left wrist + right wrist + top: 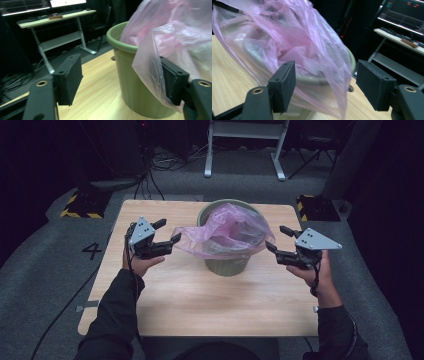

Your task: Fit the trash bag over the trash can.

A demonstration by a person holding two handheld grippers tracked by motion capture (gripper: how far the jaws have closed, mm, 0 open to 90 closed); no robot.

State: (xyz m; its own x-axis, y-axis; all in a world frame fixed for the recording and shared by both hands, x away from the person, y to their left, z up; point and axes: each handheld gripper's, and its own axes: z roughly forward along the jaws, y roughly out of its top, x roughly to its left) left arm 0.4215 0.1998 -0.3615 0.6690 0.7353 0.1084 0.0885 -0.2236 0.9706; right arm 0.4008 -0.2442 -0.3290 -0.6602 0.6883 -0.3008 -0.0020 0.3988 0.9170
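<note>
A green bin [227,262] stands at the back middle of the wooden table [200,305], with a loose pink plastic bag [227,227] spilling over its rim. My left gripper [170,231] is open just left of the bin. In the left gripper view the bag's edge [150,65] drapes against the right jaw pad while the left pad stands far off, beside the bin [132,85]. My right gripper [275,237] is open at the bin's right. In the right gripper view the bag [299,37] hangs between the spread jaws, over the bin's rim [312,80].
A white desk frame [245,145] stands beyond the table, with cables on the floor near it. Yellow-and-black striped blocks [80,205] [315,207] sit by the table's far corners. The near half of the tabletop is bare wood.
</note>
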